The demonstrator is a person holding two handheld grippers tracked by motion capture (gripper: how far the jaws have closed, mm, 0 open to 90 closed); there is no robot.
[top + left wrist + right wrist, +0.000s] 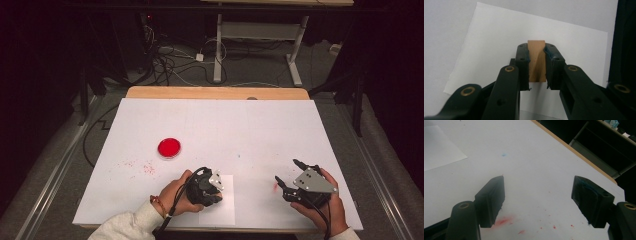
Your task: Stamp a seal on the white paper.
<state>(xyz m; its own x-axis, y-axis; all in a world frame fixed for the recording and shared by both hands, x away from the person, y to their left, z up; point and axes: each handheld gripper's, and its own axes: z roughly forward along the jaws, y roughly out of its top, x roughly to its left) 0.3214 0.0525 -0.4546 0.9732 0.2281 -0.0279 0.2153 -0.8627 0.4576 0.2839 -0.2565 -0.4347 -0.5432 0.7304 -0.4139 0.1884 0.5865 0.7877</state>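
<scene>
Block (537,61) clenched in our left tongs (536,53) above the paper (494,50); right tongs (537,202) gape idle; stamping seemingly remains.

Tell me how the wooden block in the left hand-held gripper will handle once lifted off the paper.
The wooden block looks stiff: the pads clamp flat sides without denting them. Small, probably light. Its flat faces make rolling unlikely; it may tip if set on end.
</scene>
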